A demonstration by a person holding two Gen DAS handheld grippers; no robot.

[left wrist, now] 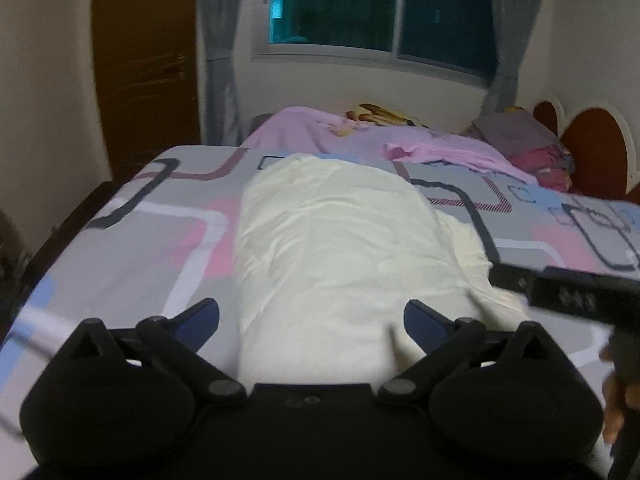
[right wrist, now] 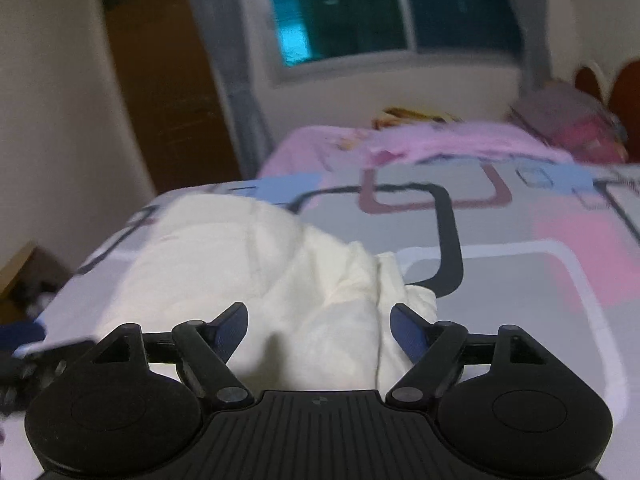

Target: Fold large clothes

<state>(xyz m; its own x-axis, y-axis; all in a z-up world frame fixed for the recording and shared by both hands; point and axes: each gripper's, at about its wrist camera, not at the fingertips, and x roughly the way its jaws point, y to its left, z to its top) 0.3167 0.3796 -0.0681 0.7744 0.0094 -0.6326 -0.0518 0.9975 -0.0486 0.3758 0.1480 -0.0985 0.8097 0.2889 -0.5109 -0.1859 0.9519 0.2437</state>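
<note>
Both jaws spread, pinching nothing | left gripper (left wrist: 312,316) over near end of cream garment (left wrist: 340,248) on bed (left wrist: 120,256) | garment's long axis runs away from me | right gripper (right wrist: 318,326) at its rumpled right edge, equally near

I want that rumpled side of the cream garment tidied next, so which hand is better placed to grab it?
Probably right: the right tongs open straight onto the cream garment's bunched edge; the left tongs face its smooth middle.
</note>
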